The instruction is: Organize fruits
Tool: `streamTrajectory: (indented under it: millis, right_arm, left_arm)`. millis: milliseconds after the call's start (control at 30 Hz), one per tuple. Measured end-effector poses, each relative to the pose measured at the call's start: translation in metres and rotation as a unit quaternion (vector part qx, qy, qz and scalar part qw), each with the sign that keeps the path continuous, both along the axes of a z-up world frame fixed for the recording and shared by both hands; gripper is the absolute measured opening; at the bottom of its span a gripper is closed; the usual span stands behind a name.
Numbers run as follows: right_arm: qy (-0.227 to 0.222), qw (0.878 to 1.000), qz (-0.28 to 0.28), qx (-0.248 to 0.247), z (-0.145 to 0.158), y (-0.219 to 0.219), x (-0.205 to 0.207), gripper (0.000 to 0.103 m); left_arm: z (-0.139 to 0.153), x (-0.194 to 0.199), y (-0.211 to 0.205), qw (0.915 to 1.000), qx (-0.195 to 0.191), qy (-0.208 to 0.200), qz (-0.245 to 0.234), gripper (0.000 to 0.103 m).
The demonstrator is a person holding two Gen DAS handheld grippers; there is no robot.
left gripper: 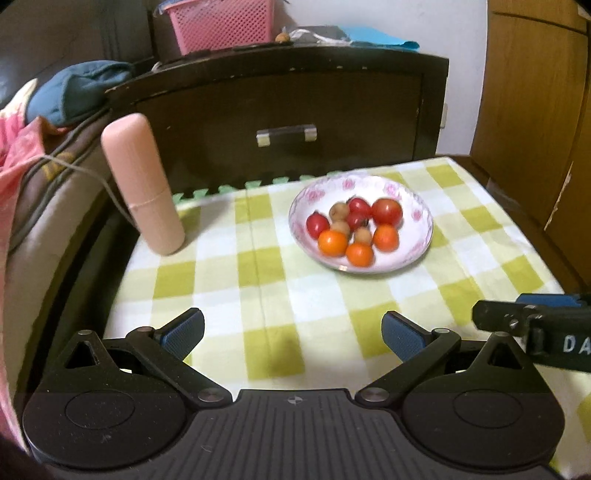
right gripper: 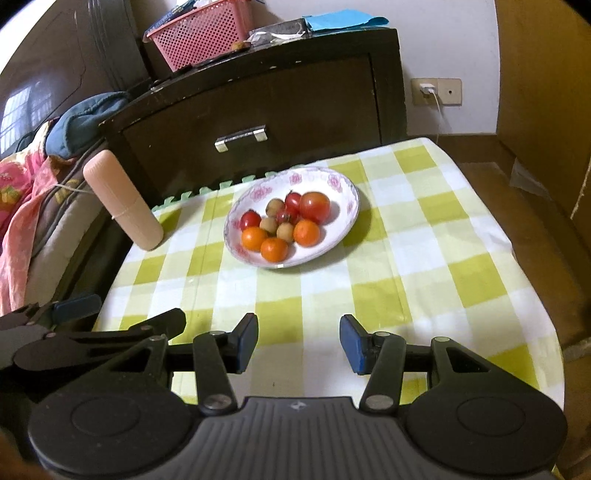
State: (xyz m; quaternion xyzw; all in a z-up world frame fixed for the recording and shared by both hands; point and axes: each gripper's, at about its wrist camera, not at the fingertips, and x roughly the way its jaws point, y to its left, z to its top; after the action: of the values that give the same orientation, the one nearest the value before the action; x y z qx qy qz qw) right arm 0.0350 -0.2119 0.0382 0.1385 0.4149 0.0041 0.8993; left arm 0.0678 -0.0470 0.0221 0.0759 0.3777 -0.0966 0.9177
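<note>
A white bowl with pink flowers (left gripper: 413,195) (right gripper: 343,184) stands on the green-checked cloth (left gripper: 258,273) (right gripper: 406,258). It holds red tomatoes (left gripper: 386,211) (right gripper: 314,206), three small oranges (left gripper: 332,242) (right gripper: 274,249) and small brown fruits (left gripper: 339,211) (right gripper: 275,206). My left gripper (left gripper: 292,334) hangs open over the cloth's near edge, well short of the bowl, nothing between its fingers. My right gripper (right gripper: 299,341) is open too, also near the front edge and empty. Part of the right gripper (left gripper: 535,328) shows at the right in the left wrist view.
A tall pink capsule-shaped case (left gripper: 142,184) (right gripper: 122,201) stands at the cloth's back left corner. Behind the table is a dark wooden drawer cabinet (left gripper: 288,110) (right gripper: 258,107) with a pink basket (left gripper: 221,26) (right gripper: 201,35) on top. Bedding lies at the left.
</note>
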Motion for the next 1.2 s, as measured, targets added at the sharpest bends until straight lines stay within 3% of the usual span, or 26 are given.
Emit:
streamTrajectory:
  millis: [367, 1200]
  right_arm:
    - [0.02, 1.0, 0.004, -0.012, -0.006, 0.013, -0.029, 0.047]
    - [0.04, 0.999, 0.013, -0.02, -0.012, 0.027, -0.058, 0.047]
  left_arm:
    - [-0.005, -0.027, 0.004, 0.9997, 0.022, 0.012, -0.002, 0.103]
    - [-0.006, -0.053, 0.009, 0.9995, 0.015, 0.028, -0.011, 0.103]
